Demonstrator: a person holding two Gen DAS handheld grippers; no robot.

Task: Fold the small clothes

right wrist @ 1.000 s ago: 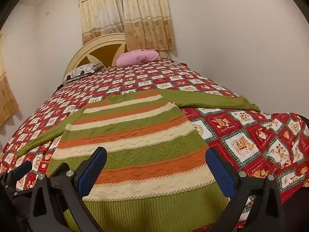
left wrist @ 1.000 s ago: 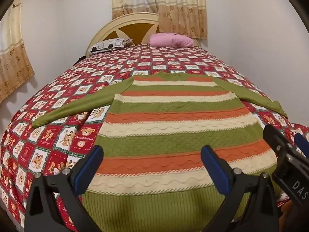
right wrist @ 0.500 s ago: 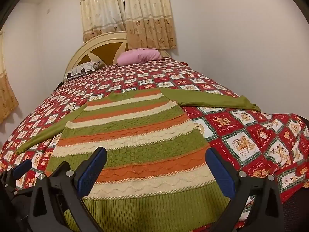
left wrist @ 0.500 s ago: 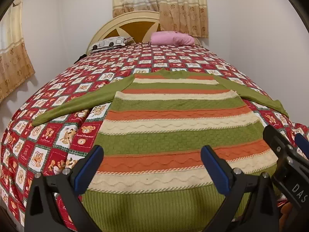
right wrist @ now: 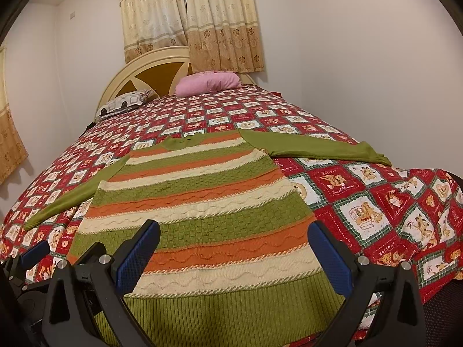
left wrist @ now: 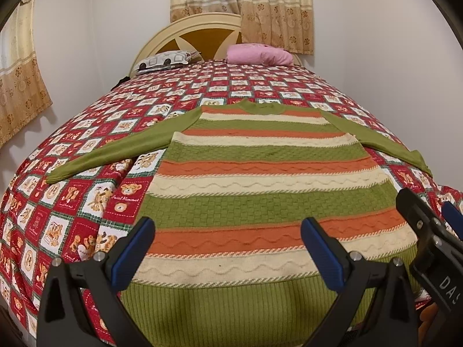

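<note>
A small knitted sweater (left wrist: pixel 260 190) with green, orange and cream stripes lies flat on the bed, sleeves spread to both sides, green ribbed hem nearest me. It also shows in the right wrist view (right wrist: pixel 202 219). My left gripper (left wrist: pixel 228 248) is open and empty, hovering above the hem. My right gripper (right wrist: pixel 234 251) is open and empty, also above the hem, further right. The right gripper shows at the right edge of the left wrist view (left wrist: pixel 428 231); the left gripper shows at the lower left of the right wrist view (right wrist: pixel 31 257).
The bed has a red and white patchwork cover (left wrist: pixel 86 196) with teddy bears. A pink pillow (left wrist: pixel 257 55) and a patterned pillow (left wrist: pixel 165 60) lie by the headboard (left wrist: pixel 191 34). Walls and curtains stand close behind and at the left.
Both views have risen slightly and tilted a little; the sweater sits lower in each frame. The sweater has not moved and both grippers stay open.
</note>
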